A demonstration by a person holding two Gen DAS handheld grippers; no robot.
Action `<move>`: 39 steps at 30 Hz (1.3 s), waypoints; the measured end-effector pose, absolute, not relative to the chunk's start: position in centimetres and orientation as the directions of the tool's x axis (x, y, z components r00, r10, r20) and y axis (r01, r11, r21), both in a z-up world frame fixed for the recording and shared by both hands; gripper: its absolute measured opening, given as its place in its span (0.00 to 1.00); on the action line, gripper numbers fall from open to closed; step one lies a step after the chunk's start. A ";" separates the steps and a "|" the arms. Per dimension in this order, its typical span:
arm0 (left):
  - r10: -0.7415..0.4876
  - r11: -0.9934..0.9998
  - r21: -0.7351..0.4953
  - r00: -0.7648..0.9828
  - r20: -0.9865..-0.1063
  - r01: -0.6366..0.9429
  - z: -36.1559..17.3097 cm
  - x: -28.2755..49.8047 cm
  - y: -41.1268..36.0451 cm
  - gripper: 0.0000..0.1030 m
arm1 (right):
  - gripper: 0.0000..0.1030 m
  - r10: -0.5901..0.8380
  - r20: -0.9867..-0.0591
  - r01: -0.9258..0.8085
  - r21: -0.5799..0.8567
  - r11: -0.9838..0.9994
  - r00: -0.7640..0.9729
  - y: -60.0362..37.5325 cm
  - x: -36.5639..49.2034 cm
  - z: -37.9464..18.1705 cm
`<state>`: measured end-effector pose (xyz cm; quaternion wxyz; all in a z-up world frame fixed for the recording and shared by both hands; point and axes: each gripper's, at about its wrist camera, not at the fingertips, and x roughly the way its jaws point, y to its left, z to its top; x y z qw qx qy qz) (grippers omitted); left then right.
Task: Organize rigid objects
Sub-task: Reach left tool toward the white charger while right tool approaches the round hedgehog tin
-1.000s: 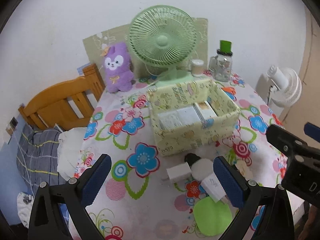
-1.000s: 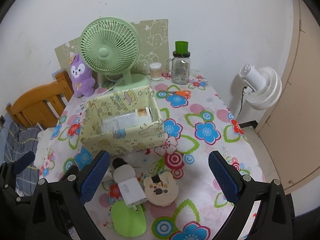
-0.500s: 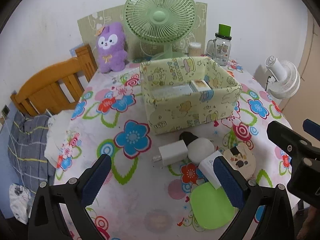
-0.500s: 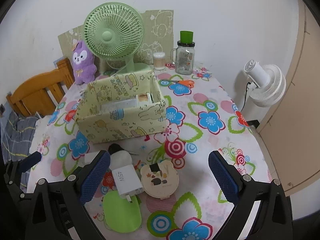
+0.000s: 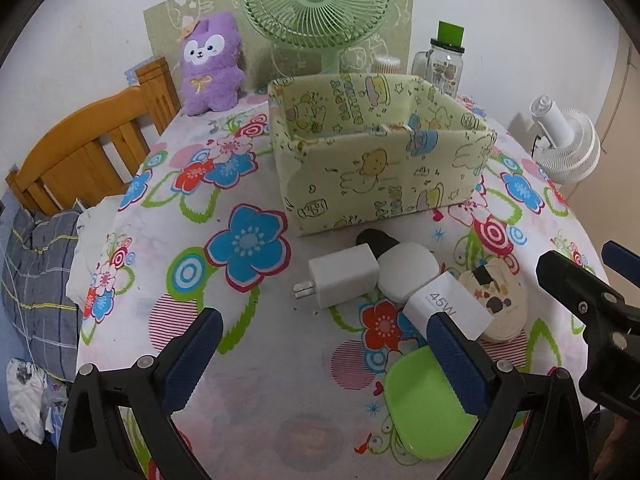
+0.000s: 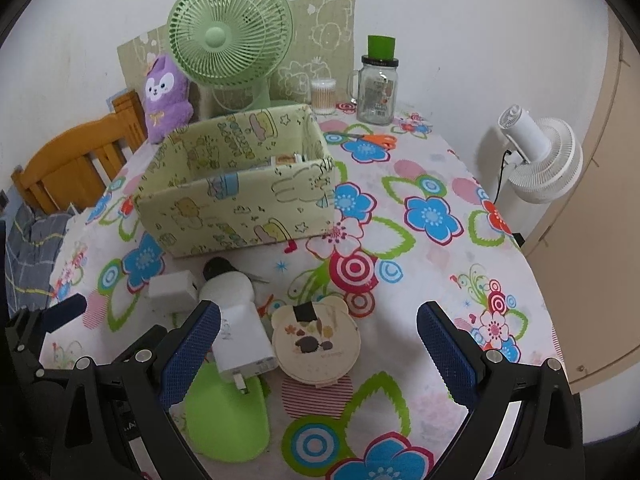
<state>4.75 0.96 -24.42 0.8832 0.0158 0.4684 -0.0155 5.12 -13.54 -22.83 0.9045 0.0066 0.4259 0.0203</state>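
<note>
Two grippers hover with jaws spread wide and empty: the left gripper (image 5: 320, 354) and right gripper (image 6: 318, 350), above a round table (image 6: 432, 264) in a flowered cloth. Near its front edge, white chargers (image 5: 344, 276), a bear-shaped case (image 6: 316, 340) and a green pad (image 6: 226, 416) cluster before a patterned box (image 6: 240, 196); a green fan (image 6: 230, 36) stands behind.

Pale-green cartoon-print box (image 5: 380, 176), flowered tablecloth (image 5: 248, 240), white chargers (image 5: 344, 282).

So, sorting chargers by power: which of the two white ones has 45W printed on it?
The longer white charger lying beside the bear-shaped case; the squarer charger to its left shows no marking.
</note>
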 end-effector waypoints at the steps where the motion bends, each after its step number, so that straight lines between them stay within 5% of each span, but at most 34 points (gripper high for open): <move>1: -0.013 0.999 0.015 0.558 -0.830 0.046 -24.6 4.8 0.8 1.00 | 0.97 0.040 -0.775 -0.031 0.026 0.999 0.631 -13.6 5.2 -23.2; 35: -0.115 0.992 -0.072 0.464 -0.878 0.108 -28.0 7.5 -5.7 1.00 | 0.97 -0.005 -0.834 0.025 0.010 1.000 0.551 -17.2 7.9 -26.8; 39: -0.095 0.993 -0.054 0.438 -0.894 0.105 -28.8 8.0 -6.2 0.92 | 0.97 -0.005 -0.842 0.018 0.005 1.000 0.539 -17.1 8.2 -27.3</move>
